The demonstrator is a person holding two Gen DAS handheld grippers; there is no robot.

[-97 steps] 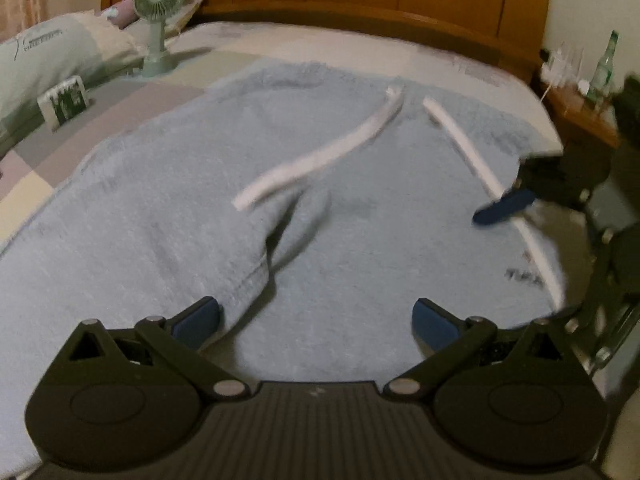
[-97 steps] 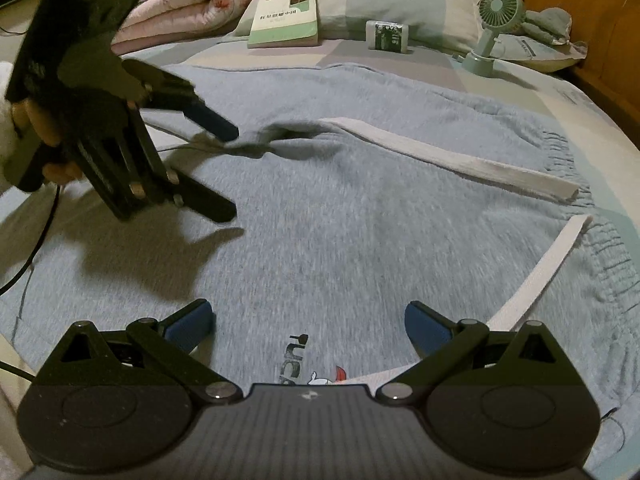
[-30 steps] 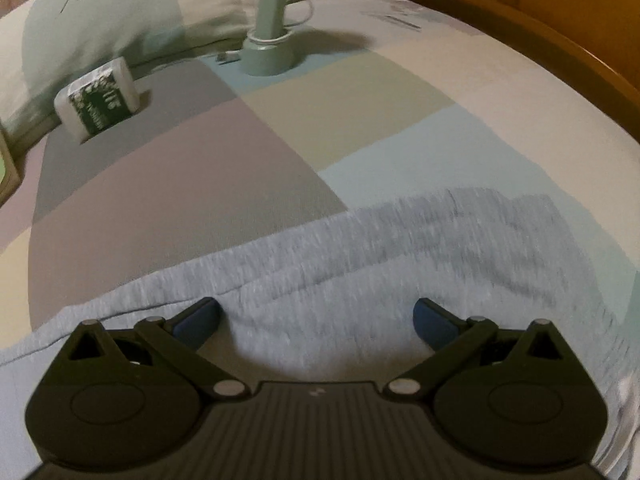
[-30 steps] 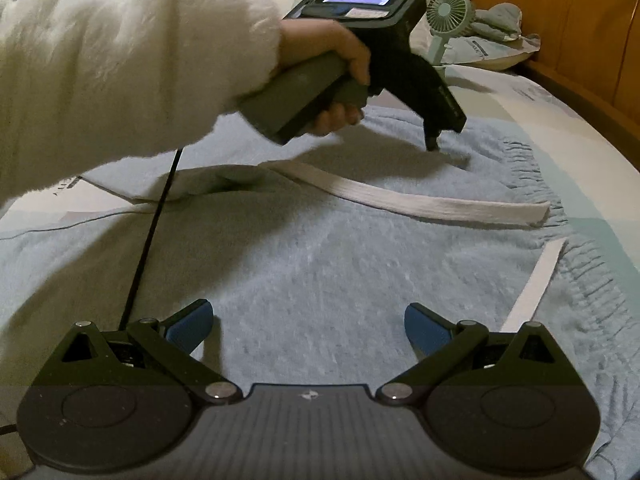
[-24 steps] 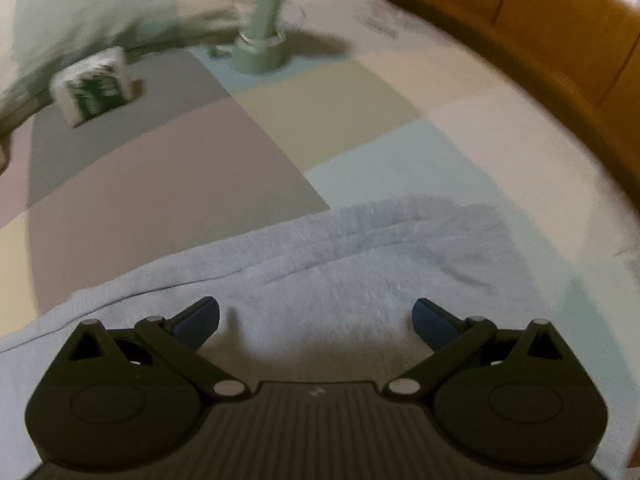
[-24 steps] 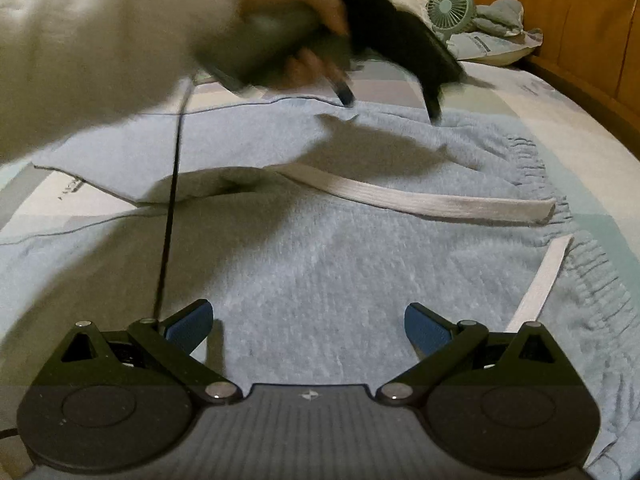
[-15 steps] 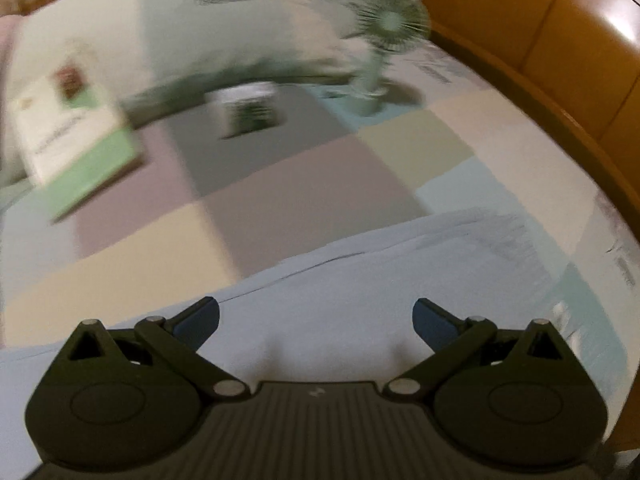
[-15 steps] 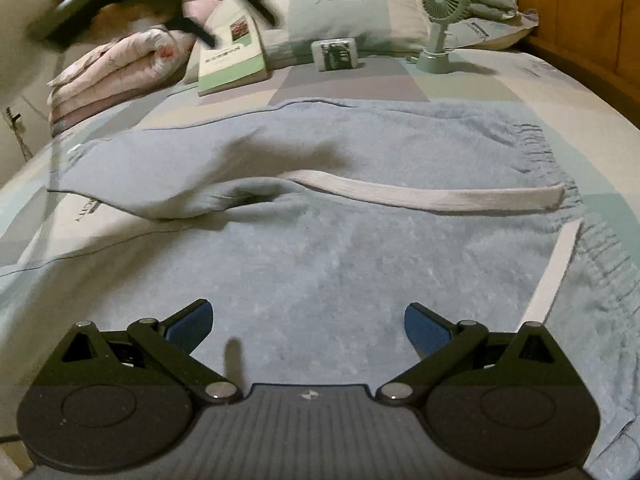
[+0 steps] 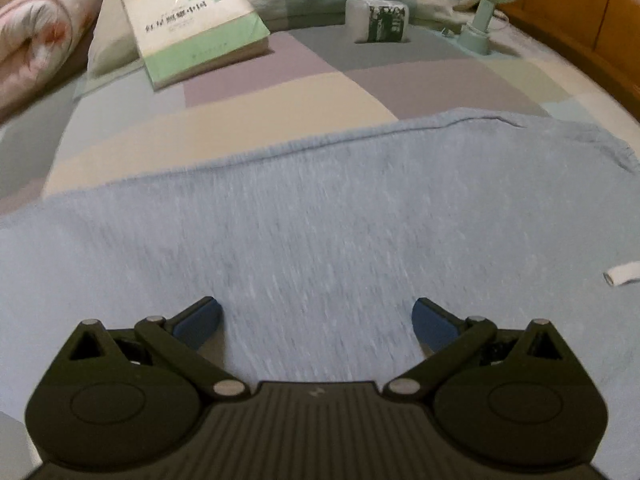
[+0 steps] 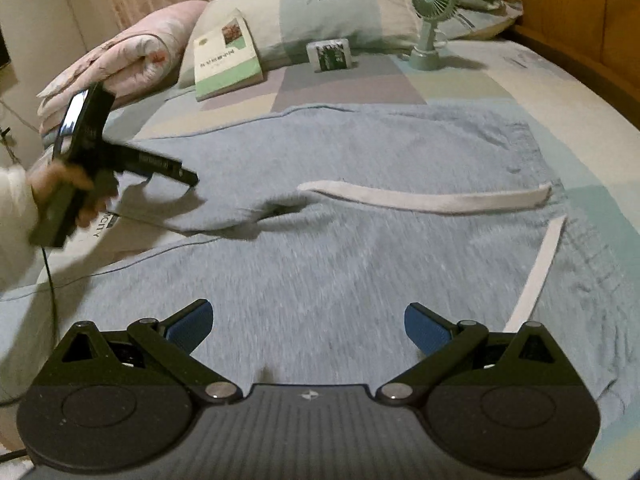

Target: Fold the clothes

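While the grey-blue trousers [image 10: 360, 248] lie flat on the bed [image 10: 500, 76] and your left gripper [image 9: 316, 320] and right gripper [image 10: 306, 322] hover with fingers spread and empty, a loose white drawstring [image 10: 424, 200] may catch in your fold.

Book [image 10: 226, 60], ahead and left of the right gripper's fingers: rows of dark print on its white-and-green cover, too blurred to read.
Bed sheet [image 10: 102, 224], far left by the person's hand: dark capitals, only "Y" is clear.
Pillow [image 10: 336, 12], far ahead: a line of small print, unreadable.
Small pack [image 9: 380, 21], ahead of the left gripper: dark label, unreadable.
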